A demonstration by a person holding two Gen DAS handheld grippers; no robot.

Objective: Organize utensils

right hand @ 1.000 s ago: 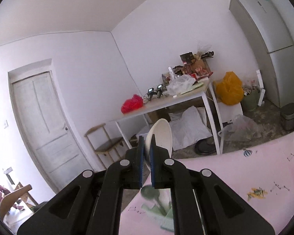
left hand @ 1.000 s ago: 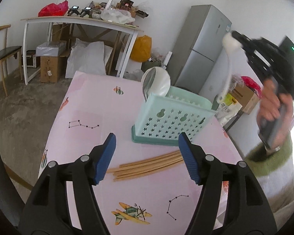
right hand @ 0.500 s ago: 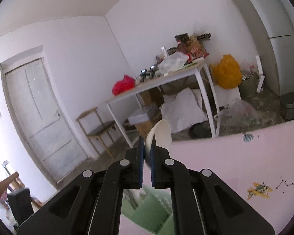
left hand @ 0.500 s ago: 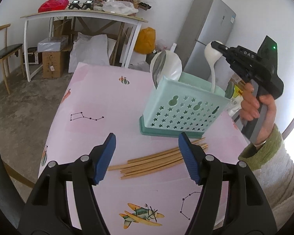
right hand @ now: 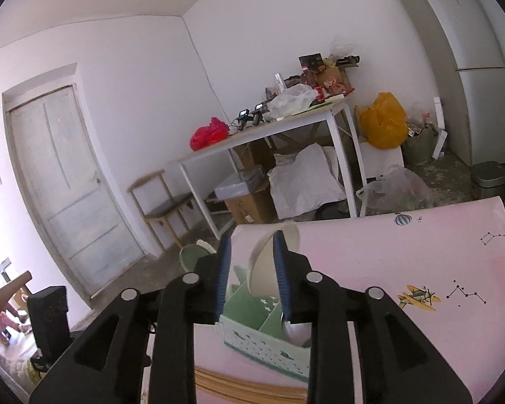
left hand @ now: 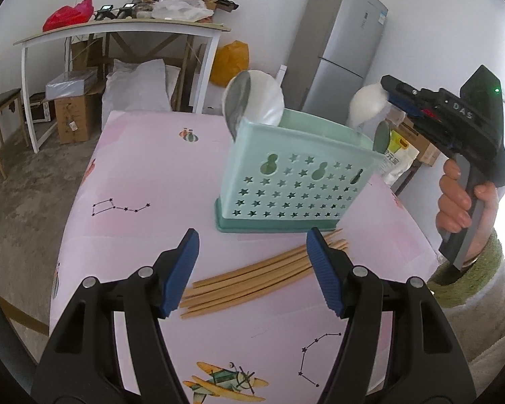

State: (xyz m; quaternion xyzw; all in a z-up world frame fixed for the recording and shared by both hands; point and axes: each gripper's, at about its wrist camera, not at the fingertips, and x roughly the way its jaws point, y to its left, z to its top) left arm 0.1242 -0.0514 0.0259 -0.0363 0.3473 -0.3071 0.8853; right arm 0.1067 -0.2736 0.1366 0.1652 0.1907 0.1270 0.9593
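Standing bowl-up in the caddy (left hand: 296,181), the white spoon (right hand: 269,262) sits between the right gripper (right hand: 252,279) fingers, whose jaws are parted; it touches or nearly touches the right pad, so I judge it released, though contact is hard to rule out. It looks like glazed ceramic or melamine: stiff, light, smooth enough to slip, and likely to chip if dropped, so a grip across the bowl's edges or low on the neck seems safest. A steel spoon (left hand: 239,104) and another white one (left hand: 266,101) lean in the caddy's far corner, a green one (left hand: 382,136) at the near-right end. The left gripper (left hand: 252,269) hangs wide open above the chopsticks (left hand: 262,276), a loose bundle lying just in front of the caddy; they are thin, rigid and light, prone to roll apart, and best pinched mid-length as a bunch. The table (left hand: 144,168) has a slick pink printed cover. Behind it are a cluttered white desk (left hand: 118,30), a fridge (left hand: 340,50), a chair and boxes on a rough floor.
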